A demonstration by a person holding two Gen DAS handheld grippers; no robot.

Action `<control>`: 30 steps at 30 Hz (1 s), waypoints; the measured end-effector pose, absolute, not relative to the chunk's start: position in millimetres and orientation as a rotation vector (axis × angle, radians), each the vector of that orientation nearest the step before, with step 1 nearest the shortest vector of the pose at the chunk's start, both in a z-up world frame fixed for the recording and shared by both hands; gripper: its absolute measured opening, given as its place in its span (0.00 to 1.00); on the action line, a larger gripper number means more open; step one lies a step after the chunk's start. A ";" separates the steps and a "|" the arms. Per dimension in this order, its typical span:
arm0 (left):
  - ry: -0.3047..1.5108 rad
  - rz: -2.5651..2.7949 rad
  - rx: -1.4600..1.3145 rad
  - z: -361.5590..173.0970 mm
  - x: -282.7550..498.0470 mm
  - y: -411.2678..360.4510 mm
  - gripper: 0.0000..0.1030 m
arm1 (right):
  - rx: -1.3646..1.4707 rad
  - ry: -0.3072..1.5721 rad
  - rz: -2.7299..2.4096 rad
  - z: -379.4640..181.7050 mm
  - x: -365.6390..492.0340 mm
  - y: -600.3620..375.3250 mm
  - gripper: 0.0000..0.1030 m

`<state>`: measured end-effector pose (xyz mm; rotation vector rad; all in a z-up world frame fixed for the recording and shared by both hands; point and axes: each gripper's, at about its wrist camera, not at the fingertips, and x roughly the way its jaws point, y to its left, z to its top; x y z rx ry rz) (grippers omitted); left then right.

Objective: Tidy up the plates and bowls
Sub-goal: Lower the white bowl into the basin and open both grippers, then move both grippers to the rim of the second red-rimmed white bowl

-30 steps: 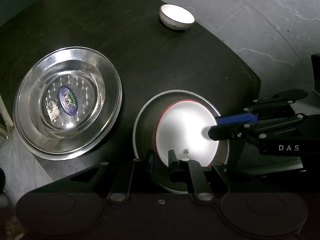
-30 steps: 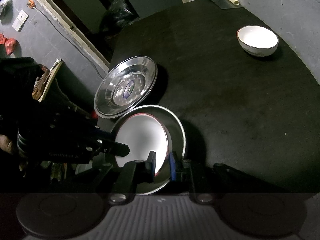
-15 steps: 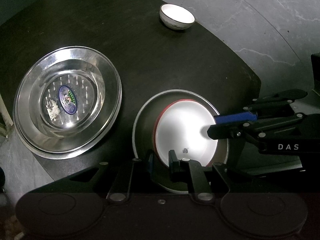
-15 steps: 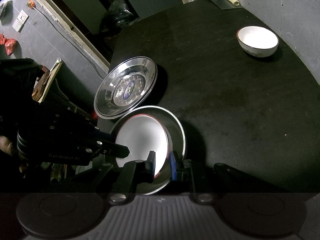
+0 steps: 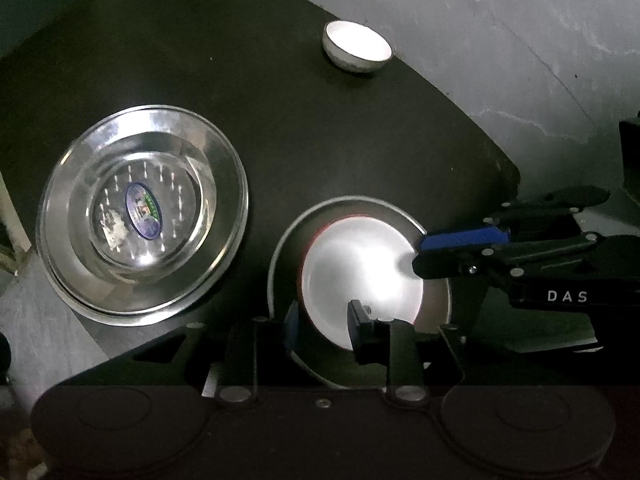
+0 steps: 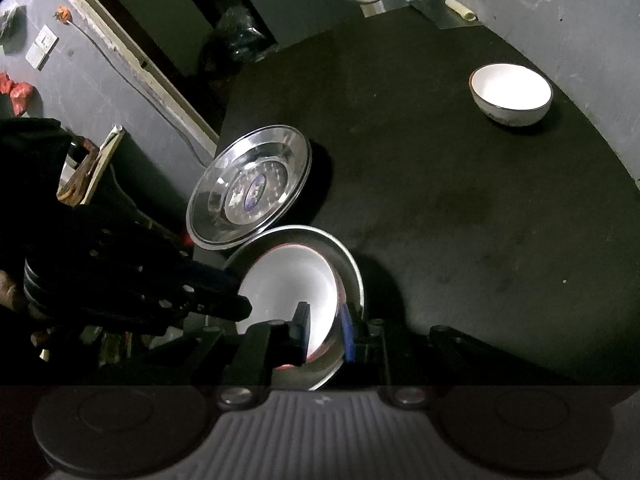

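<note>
Near the table's front edge, my left gripper and right gripper, both narrowed, pinch the red-rimmed bowl's rim inside the steel plate.

Red-rimmed white bowl nested upright inside steel plate, at 6 o'clock on the dark mat. Stacked shiny steel plates with oval sticker at centre, lying flat at 9 o'clock, just beside. Small white bowl with dark rim, upright, alone at 1 o'clock, well apart
</note>
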<state>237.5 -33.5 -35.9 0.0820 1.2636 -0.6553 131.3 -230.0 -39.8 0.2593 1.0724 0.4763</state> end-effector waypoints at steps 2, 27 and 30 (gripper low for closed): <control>1.252 -0.651 0.076 -30.9 239.4 -33.0 0.36 | 0.262 1.062 0.472 -37.8 131.6 -232.1 0.20; 0.998 -0.493 -0.013 -10.1 337.7 -78.6 0.99 | 0.458 0.892 0.131 -44.6 169.2 -323.6 1.00; 0.961 -0.500 -0.013 -11.0 358.7 -95.7 0.99 | 0.486 0.856 0.054 -51.6 179.9 -332.9 1.00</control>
